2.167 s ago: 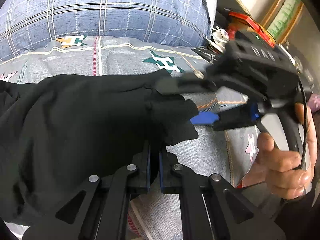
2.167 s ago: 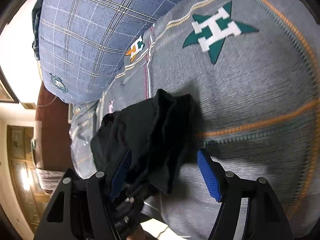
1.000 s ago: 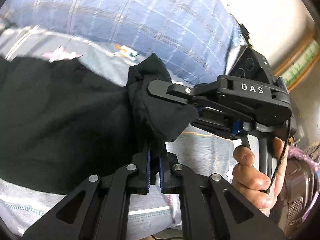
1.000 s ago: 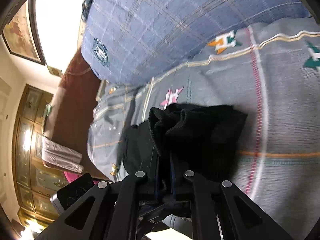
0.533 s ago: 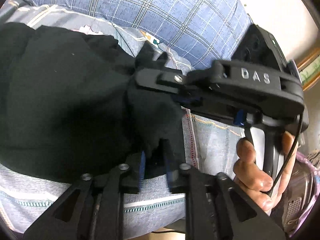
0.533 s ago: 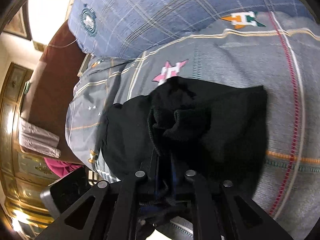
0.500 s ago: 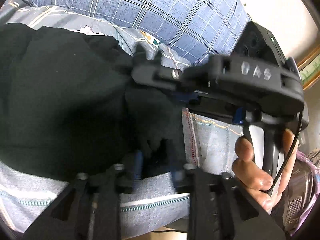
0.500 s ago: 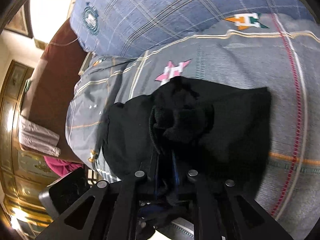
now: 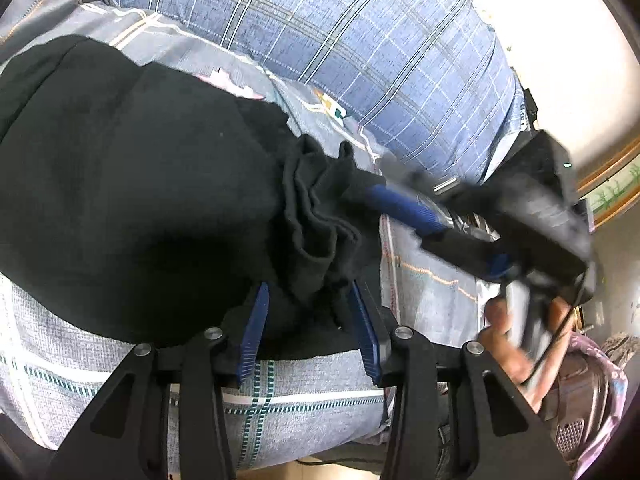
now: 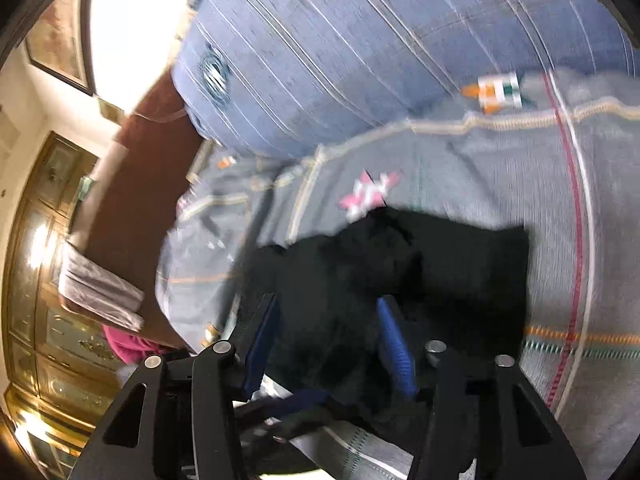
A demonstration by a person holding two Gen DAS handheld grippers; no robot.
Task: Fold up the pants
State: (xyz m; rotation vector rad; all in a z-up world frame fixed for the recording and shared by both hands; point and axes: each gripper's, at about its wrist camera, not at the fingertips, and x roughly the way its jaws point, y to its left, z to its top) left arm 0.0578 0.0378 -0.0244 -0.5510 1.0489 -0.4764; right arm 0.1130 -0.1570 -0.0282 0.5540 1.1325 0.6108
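pants lay folded on the bedspread, soft and limp; best pinched at the bunched edge. left gripper and right gripper were opening, cloth loose between their jaws.

Strong fisheye curvature with dark vignetted corners; blown-out bright wall; right wrist view motion-blurred throughout.

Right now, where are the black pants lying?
The black pants lie bunched on the grey patterned bedspread, just below the blue plaid pillow, their crumpled edge between the opening left gripper pads.
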